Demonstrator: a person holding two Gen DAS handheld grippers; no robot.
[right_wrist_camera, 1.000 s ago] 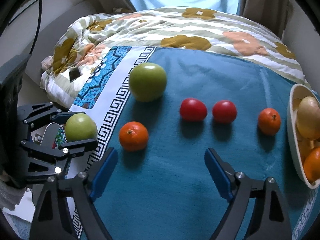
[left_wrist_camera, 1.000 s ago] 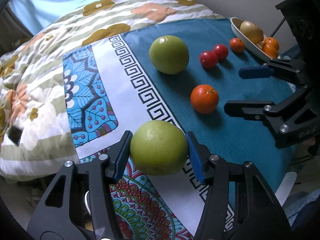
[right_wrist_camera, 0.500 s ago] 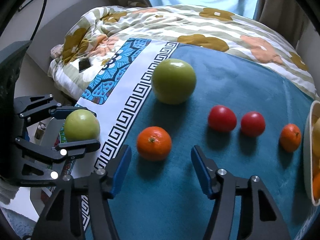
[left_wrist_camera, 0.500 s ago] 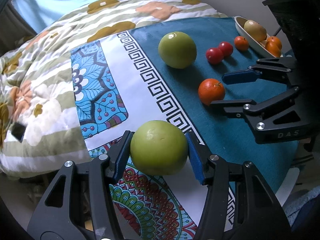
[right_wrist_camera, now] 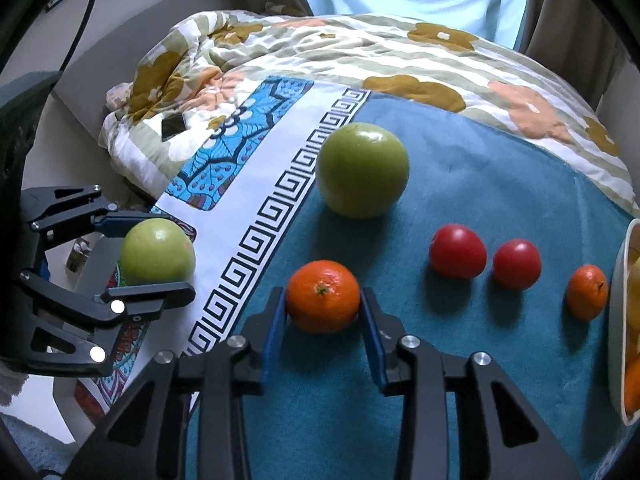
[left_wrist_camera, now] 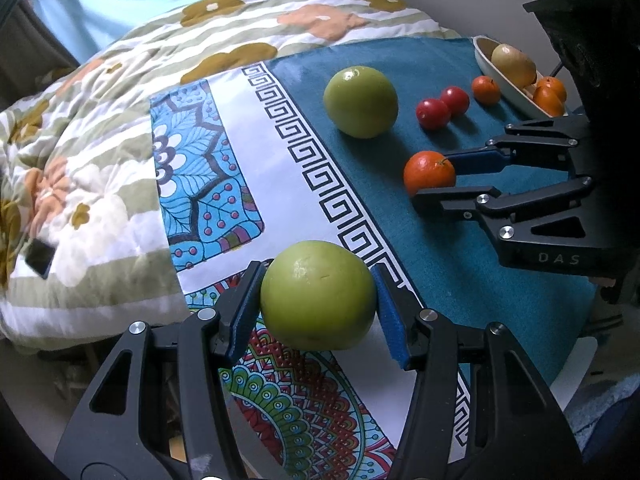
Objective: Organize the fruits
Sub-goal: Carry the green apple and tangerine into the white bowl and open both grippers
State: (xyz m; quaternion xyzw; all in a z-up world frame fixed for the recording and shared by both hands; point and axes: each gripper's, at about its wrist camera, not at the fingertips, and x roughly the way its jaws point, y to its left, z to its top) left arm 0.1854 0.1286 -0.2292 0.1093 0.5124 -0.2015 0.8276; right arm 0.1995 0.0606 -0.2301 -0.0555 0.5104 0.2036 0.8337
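My left gripper (left_wrist_camera: 318,312) is shut on a green apple (left_wrist_camera: 318,294) and holds it above the patterned cloth's near edge; it also shows in the right wrist view (right_wrist_camera: 158,252). My right gripper (right_wrist_camera: 323,320) has its blue pads on both sides of an orange (right_wrist_camera: 323,296) that rests on the teal cloth; the pads touch or nearly touch it. In the left wrist view the right gripper (left_wrist_camera: 436,176) brackets that orange (left_wrist_camera: 429,172). A second green apple (right_wrist_camera: 362,170), two red tomatoes (right_wrist_camera: 457,251) (right_wrist_camera: 517,264) and a small orange (right_wrist_camera: 587,291) lie on the cloth.
A white bowl (left_wrist_camera: 502,80) holding a pear and oranges stands at the far right edge, also in the right wrist view (right_wrist_camera: 618,320). A floral quilt (right_wrist_camera: 360,52) lies behind and left of the cloth. A dark phone (right_wrist_camera: 173,126) rests on the quilt.
My right gripper has moved left and forward onto the near orange and narrowed around it. My left gripper still holds the green apple and has drawn back a little.
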